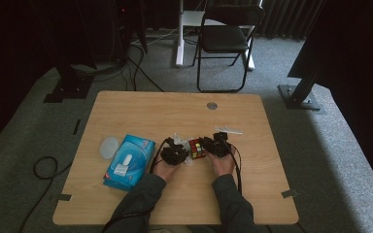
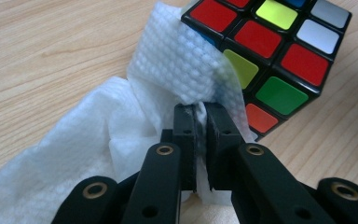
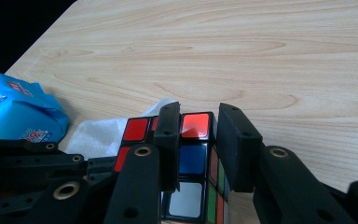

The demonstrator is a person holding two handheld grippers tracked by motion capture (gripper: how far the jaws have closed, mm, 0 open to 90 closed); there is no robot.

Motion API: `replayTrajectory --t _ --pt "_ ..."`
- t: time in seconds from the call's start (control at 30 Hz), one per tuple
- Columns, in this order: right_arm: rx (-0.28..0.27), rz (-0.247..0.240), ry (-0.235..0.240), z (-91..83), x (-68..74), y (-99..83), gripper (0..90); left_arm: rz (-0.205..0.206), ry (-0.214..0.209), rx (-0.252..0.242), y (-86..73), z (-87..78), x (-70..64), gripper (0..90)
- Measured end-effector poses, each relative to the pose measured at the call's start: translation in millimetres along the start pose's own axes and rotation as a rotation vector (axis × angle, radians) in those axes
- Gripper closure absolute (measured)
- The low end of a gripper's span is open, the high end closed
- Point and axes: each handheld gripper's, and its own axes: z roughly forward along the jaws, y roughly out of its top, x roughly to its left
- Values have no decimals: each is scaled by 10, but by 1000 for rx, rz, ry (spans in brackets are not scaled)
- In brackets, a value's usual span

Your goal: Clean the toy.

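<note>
A Rubik's cube (image 1: 196, 148) sits at the middle of the wooden table (image 1: 175, 111), between my two grippers. My left gripper (image 1: 181, 154) is shut on a white wet wipe (image 1: 188, 160). In the left gripper view the jaws (image 2: 201, 109) pinch the wipe (image 2: 168, 70), which lies against the near edge of the cube (image 2: 270, 51). My right gripper (image 1: 210, 145) comes in from the other side. In the right gripper view its jaws (image 3: 199, 113) clamp the cube (image 3: 195, 156), with one column of stickers between them. The wipe (image 3: 98, 133) trails behind the cube.
A blue pack of wipes (image 1: 128, 162) lies left of my left hand, with a round translucent lid (image 1: 109, 147) beside it. The pack (image 3: 18, 112) also appears at the left of the right gripper view. A folding chair (image 1: 226, 39) stands beyond the table.
</note>
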Motion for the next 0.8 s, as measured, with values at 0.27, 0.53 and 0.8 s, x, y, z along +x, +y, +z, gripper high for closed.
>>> replayTrajectory --t 0.27,0.53,0.8 --pt "-2 3 0 0 0 -3 703 4 -14 -53 32 -210 -26 843" --pt "-4 4 -1 0 0 -5 703 -4 -52 -98 14 -331 -100 842" --pt "-3 5 0 0 3 -6 703 11 -46 -69 0 -236 -156 843"
